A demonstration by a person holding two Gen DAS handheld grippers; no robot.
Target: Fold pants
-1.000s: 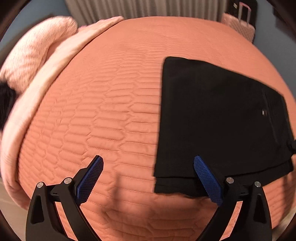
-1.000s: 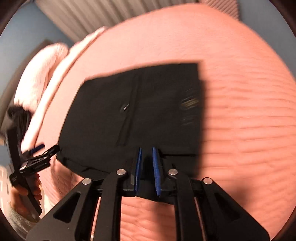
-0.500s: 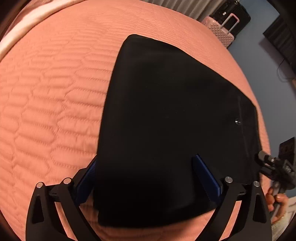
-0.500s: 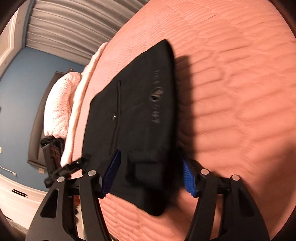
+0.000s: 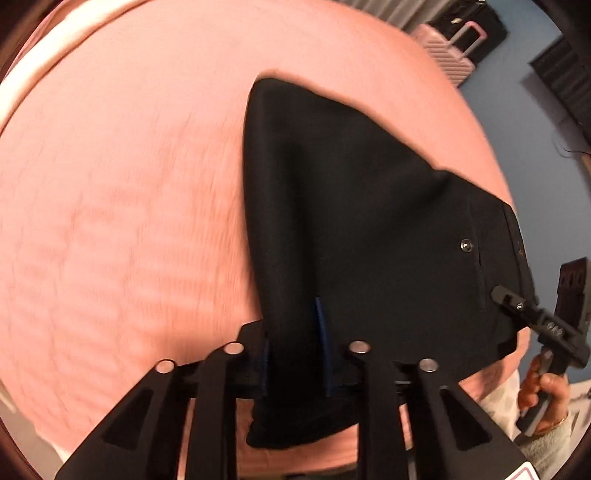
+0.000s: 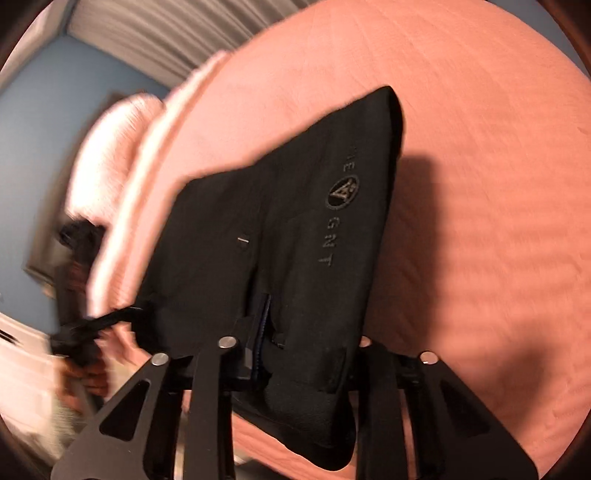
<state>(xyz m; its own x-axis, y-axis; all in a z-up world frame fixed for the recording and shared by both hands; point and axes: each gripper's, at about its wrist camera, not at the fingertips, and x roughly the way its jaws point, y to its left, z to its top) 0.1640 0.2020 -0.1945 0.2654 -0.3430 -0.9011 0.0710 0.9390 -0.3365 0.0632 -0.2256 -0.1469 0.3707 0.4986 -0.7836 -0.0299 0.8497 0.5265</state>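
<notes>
Seen first through the left wrist camera, the left gripper has just been closing, and its blue pads now pinch a bunched fold of the black pants at 6 o'clock in the picture. The folded garment lies on the salmon quilted bedspread, its far corner tapering toward 12 o'clock and its broad end, with a metal snap beside a pocket seam, spreading toward 3 o'clock. At 4 o'clock the right gripper touches the pants' edge, with a hand and a pale sleeve behind it. A pink suitcase stands past the bed at 1 o'clock against a blue wall. The bedspread is blurred.

Through the right wrist camera, the right gripper has likewise just been closing and clamps the near edge of the pants at 6 o'clock; one blue pad shows against the cloth, the other finger is hidden behind the fabric. The garment rises from the jaws toward 12 o'clock over the bedspread, casting a shadow to its right. A round logo and pale lettering run along the panel. At 9 o'clock the left gripper reaches the pants' left edge, too blurred to read its fingers from here. A pink pillow lies at 10 o'clock, with grey curtains at 11 o'clock.
</notes>
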